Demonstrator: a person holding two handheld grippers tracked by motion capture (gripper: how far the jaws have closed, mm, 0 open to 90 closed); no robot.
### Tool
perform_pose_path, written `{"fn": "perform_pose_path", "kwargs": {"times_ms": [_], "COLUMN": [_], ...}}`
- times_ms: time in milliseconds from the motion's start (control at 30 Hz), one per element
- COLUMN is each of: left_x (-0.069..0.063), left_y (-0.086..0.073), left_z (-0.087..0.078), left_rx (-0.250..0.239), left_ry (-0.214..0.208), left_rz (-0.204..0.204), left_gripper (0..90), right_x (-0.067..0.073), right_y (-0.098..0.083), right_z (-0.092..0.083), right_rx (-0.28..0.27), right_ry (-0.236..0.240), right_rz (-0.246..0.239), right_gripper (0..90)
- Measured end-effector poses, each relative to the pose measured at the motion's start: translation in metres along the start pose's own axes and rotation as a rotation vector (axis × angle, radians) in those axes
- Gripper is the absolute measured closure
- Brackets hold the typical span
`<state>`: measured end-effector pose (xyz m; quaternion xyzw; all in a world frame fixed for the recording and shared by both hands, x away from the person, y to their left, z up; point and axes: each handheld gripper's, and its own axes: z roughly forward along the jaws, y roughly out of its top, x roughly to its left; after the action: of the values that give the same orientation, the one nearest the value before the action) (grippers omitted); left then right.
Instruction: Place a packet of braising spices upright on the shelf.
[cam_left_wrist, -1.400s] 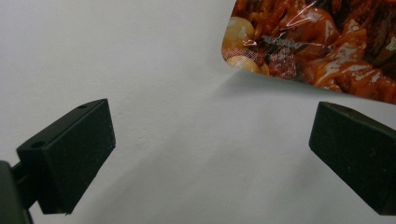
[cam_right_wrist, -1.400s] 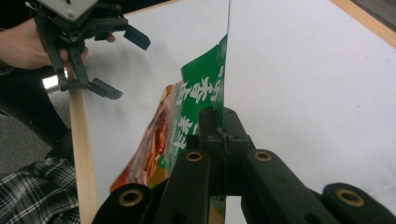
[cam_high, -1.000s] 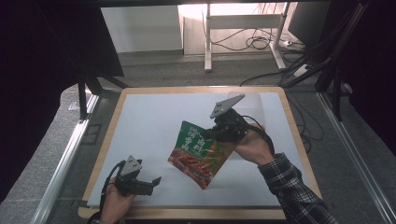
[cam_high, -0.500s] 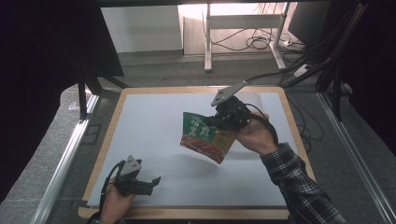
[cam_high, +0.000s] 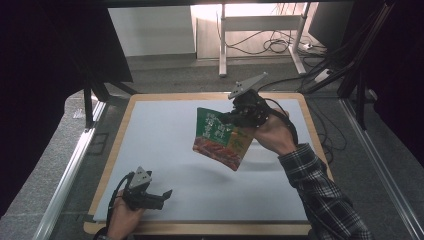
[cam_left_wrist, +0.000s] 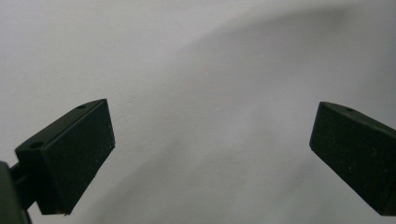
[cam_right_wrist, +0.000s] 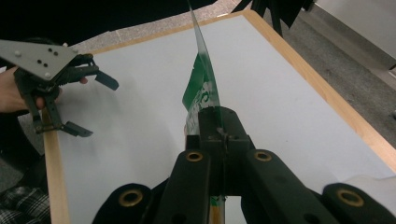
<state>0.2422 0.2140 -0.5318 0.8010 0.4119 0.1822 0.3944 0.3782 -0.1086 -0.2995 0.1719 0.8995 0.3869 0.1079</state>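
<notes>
A flat green and red food packet (cam_high: 220, 138) hangs in the air over the right half of the white board (cam_high: 165, 135). My right gripper (cam_high: 234, 120) is shut on its upper right edge. In the right gripper view the packet (cam_right_wrist: 201, 84) stands edge-on, rising out of the closed jaws of the right gripper (cam_right_wrist: 218, 122). My left gripper (cam_high: 166, 196) rests low near the board's front left corner, jaws wide apart with nothing between them. The left gripper view has its two black pads (cam_left_wrist: 74, 154) spread over bare white board. The left gripper (cam_right_wrist: 93, 105) is also in the right gripper view, open.
The white board has a wooden rim (cam_high: 315, 130) and sits on grey flooring. A metal rail (cam_high: 70, 170) runs along the left. Table legs and cables (cam_high: 270, 45) lie beyond the far edge. A plaid sleeve (cam_high: 320, 195) crosses the front right.
The right gripper has lifted the packet up and toward the far right of the board, and the packet now hangs more upright. The left gripper has stayed put.
</notes>
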Motion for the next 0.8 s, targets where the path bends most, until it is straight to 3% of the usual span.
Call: {"fn": "perform_pose_path", "kwargs": {"times_ms": [467, 800], "left_x": [0.000, 0.000], "left_y": [0.000, 0.000], "left_z": [0.000, 0.000], "left_rx": [0.000, 0.001], "left_ry": [-0.001, -0.001], "left_rz": [0.001, 0.001], "left_gripper": [0.0, 0.0], "right_x": [-0.018, -0.039], "right_y": [0.021, 0.021], "right_z": [-0.009, -0.017], "right_rx": [-0.015, 0.002], "right_ry": [-0.078, -0.145], "right_rz": [0.011, 0.038], "right_gripper": [89.6, 89.6]}}
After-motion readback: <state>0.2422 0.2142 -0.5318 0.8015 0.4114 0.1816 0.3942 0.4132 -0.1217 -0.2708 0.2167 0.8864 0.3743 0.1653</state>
